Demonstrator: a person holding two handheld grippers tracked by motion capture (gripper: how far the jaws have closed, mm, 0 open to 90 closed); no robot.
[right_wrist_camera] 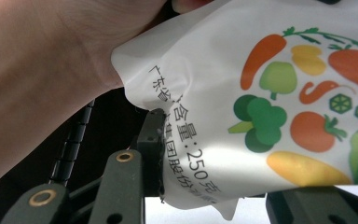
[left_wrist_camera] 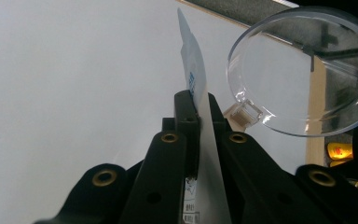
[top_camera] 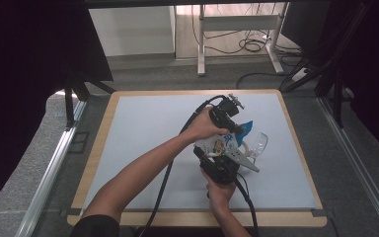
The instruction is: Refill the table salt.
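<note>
White plastic, printed with bright vegetables: a pouch (top_camera: 220,143) hangs between two hand-held grippers right of centre over a pale grey mat on a wood-edged table (top_camera: 98,143). From the high view, the person's left arm reaches in from the near left, its hand wrapped around the left gripper (top_camera: 233,127) at the pouch's far end, where a blue corner pokes out. The right gripper (top_camera: 216,160) comes up from the near edge and has the pouch's near end. A clear cup (top_camera: 257,144) sits just right of the pouch, close against it, and a grey three-cornered plate juts from the right gripper beneath it. Black cables trail back toward the near edge.

In the left gripper view, the left gripper (left_wrist_camera: 201,109) has its black jaws pinched fully together on the thin edge of the pouch (left_wrist_camera: 196,79), which stands up on edge between them. The cup (left_wrist_camera: 303,70) lies just to the right with its round mouth facing the camera, its handle beside the jaw tip.

In the right gripper view, the right gripper (right_wrist_camera: 214,154) has its jaws partly closed around the bulging lower part of the pouch (right_wrist_camera: 242,93); the left jaw presses into the plastic beside a line of black print, and the right jaw shows under the pouch's lower edge. The person's left forearm crosses the upper left.
</note>
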